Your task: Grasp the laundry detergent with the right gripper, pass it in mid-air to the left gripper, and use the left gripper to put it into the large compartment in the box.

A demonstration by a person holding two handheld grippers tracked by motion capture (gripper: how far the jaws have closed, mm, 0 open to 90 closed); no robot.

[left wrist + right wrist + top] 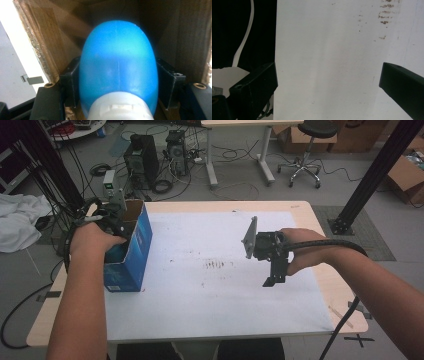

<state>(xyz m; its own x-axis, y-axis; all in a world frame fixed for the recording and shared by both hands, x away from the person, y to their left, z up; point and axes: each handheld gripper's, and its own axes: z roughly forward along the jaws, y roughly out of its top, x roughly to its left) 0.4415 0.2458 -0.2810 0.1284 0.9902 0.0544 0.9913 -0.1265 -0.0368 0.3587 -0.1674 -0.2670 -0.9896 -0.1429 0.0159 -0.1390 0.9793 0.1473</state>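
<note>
1. Blue bottle (117,70) with white cap, down inside the blue carton (131,251) at the table's left.
2. Left gripper (117,82) jaws flanking its belly, probably just loosening; right gripper (274,279) spread, empty.
3. Likely light, smooth, slippery plastic; better gripped near the cap.

In the high view the left claw (116,222) reaches into the open blue box (131,251), so its tips and whatever lies between them are hidden behind the cardboard wall. In the left claw view the blue bottle (118,67) sits so close that it blurs, its white cap (120,108) is cut off by the bottom edge, and whether the pads press on its sides cannot be told. The right claw (328,82) shows both black jaws clipped by the bottom and side edges, above the white sheet on the tabletop (332,50).
</note>
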